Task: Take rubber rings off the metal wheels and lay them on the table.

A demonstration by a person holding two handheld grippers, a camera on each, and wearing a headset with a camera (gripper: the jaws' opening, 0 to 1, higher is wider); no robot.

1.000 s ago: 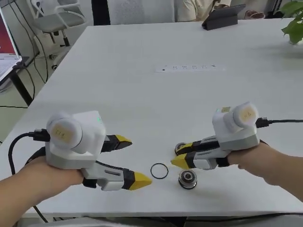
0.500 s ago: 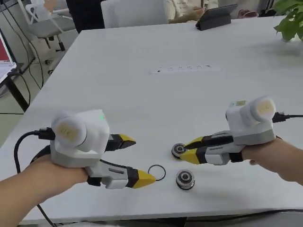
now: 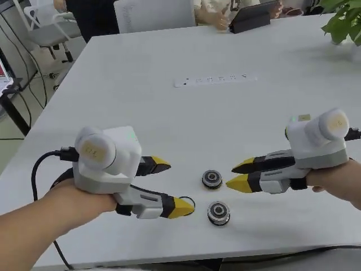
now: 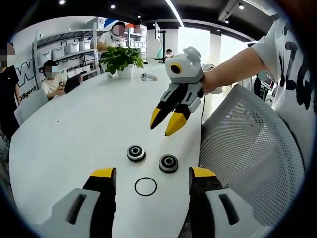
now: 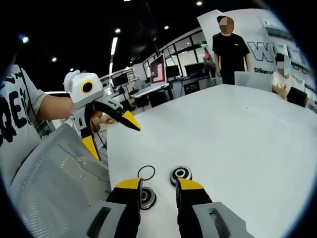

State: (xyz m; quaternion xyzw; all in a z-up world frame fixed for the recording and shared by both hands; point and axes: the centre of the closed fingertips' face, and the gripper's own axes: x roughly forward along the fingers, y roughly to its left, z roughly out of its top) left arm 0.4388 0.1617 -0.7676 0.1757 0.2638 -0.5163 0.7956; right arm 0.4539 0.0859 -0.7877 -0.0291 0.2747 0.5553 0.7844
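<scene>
Two small metal wheels lie near the table's front edge, one farther [image 3: 212,178] and one nearer [image 3: 218,212], both with dark rims. A thin black rubber ring [image 3: 190,199] lies flat to their left, partly hidden behind the lower fingertip of my left gripper [image 3: 172,186], which is wide open and empty. In the left gripper view the ring [image 4: 145,186] sits just ahead of the jaws, with the wheels [image 4: 135,152] [image 4: 168,162] beyond. My right gripper [image 3: 237,174] hovers right of the far wheel, a little open, holding nothing. In its own view it [image 5: 158,184] stands over both wheels [image 5: 181,173] [image 5: 147,197].
A white power strip [image 3: 215,81] lies mid-table. A tablet [image 3: 254,20] and a seated person are at the far end, with a potted plant [image 3: 344,22] at the far right. A mesh chair [image 4: 247,148] stands at the table's near edge.
My right gripper has pulled back to the right, off the far wheel, which stays on the table. The left gripper's lower tip has moved up against the ring. The head camera has shifted.
</scene>
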